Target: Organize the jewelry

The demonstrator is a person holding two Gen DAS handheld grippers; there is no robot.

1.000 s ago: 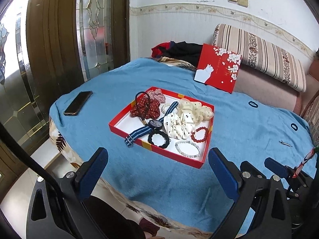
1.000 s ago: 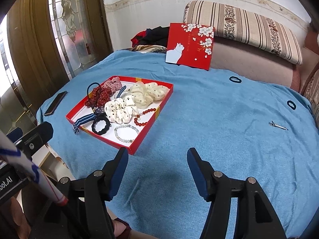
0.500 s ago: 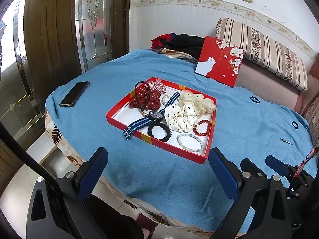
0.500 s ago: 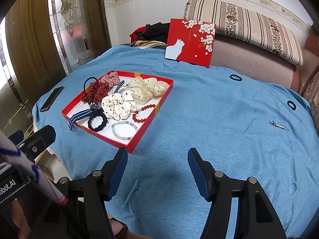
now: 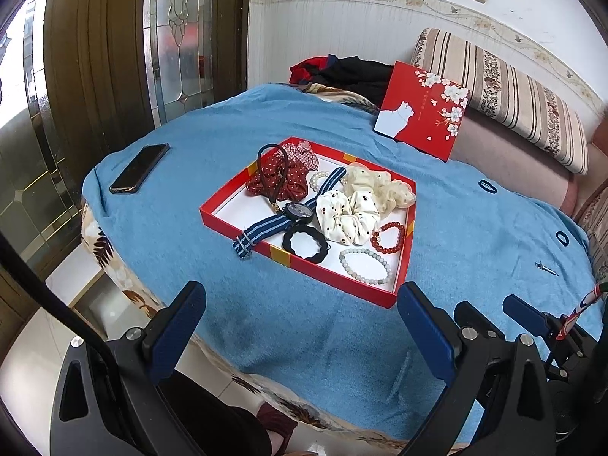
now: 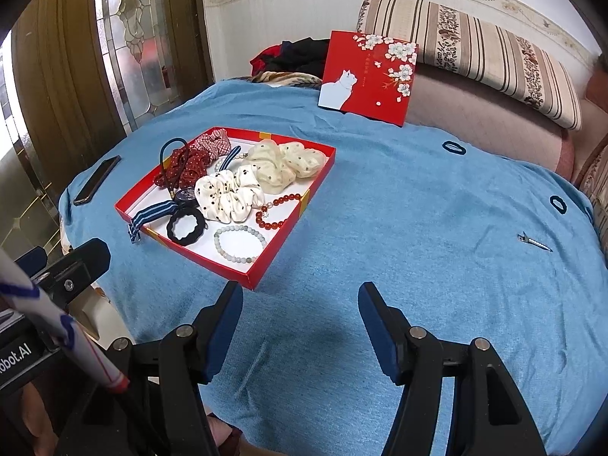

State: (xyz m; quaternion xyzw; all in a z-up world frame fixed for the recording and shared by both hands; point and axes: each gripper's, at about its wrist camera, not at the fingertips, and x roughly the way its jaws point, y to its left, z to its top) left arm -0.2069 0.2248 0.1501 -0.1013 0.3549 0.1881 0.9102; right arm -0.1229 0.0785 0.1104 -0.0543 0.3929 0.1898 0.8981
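Both grippers empty over the blue blanket; loose pieces not yet gathered.

Right gripper point(image 6: 300, 304) hung with jaws spread, nothing between them, over bare blanket point(image 6: 399, 228) just beside the near corner of the red tray point(image 6: 250, 279). Left gripper point(image 5: 300, 311) likewise spread and empty, near the tray's front edge. Tray held scrunchies, a striped-strap watch point(image 5: 294, 212), a black hair tie point(image 5: 304, 243), a red bead bracelet point(image 5: 387, 235) and a pale bead bracelet point(image 5: 364, 266). Well apart to the right lay a metal hair clip point(image 6: 535, 242) and two dark hair ties point(image 6: 454, 147) point(image 6: 558, 203). Judged: a pause between pickups; the next move likely calls for a right-hand reach to the clip, a thin, flat thing needing a low pinch. Red lid point(image 6: 366, 76) leaned against the cushion.
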